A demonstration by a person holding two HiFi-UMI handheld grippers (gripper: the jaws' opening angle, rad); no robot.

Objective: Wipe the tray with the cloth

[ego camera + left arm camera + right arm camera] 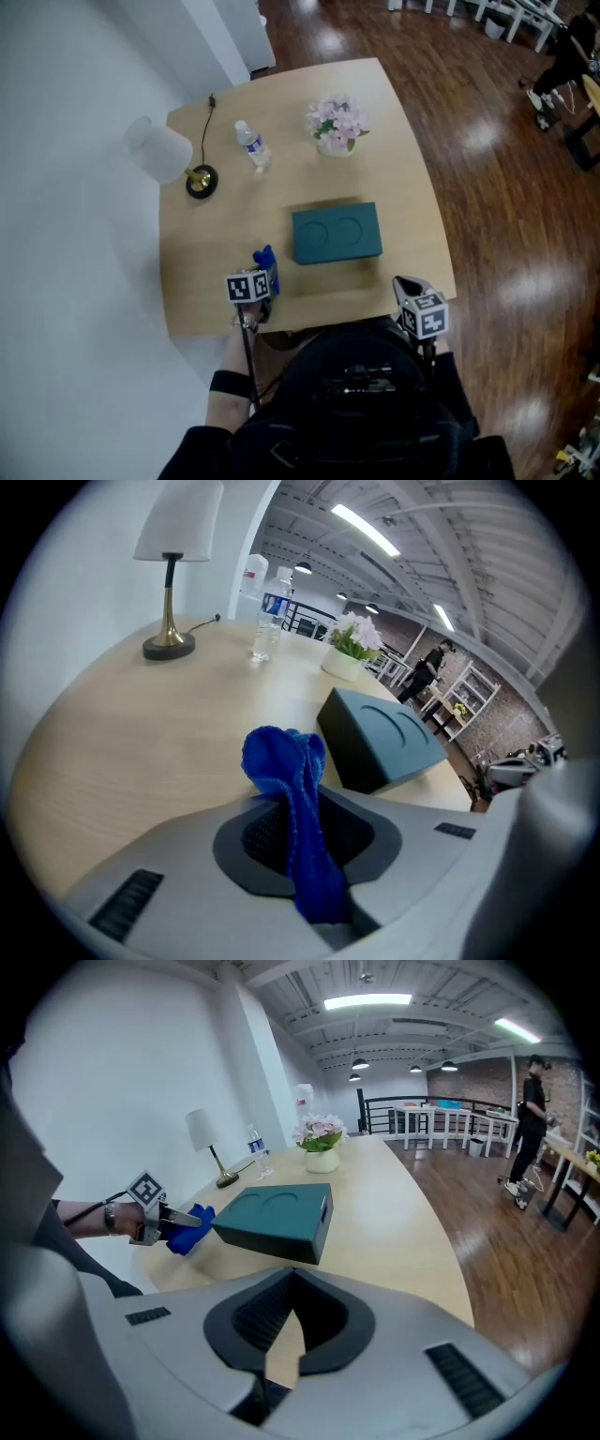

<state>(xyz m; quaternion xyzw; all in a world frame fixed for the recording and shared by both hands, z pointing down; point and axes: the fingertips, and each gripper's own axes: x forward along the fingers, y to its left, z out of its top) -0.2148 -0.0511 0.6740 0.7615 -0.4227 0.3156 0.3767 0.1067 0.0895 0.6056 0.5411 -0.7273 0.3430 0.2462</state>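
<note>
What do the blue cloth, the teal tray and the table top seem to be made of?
The cloth: soft knitted or microfibre textile, matte; its surface looks looped and fuzzy, and it bunches limply. The tray: probably moulded plastic, matte teal; smooth faces with two round recesses, but painted wood is possible. The table: pale wood or wood-look laminate, satin; faint grain lines show.

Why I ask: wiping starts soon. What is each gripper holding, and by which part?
The left gripper pinches the blue cloth at its bunched middle, a wad poking out beyond. The right gripper holds nothing.
</note>
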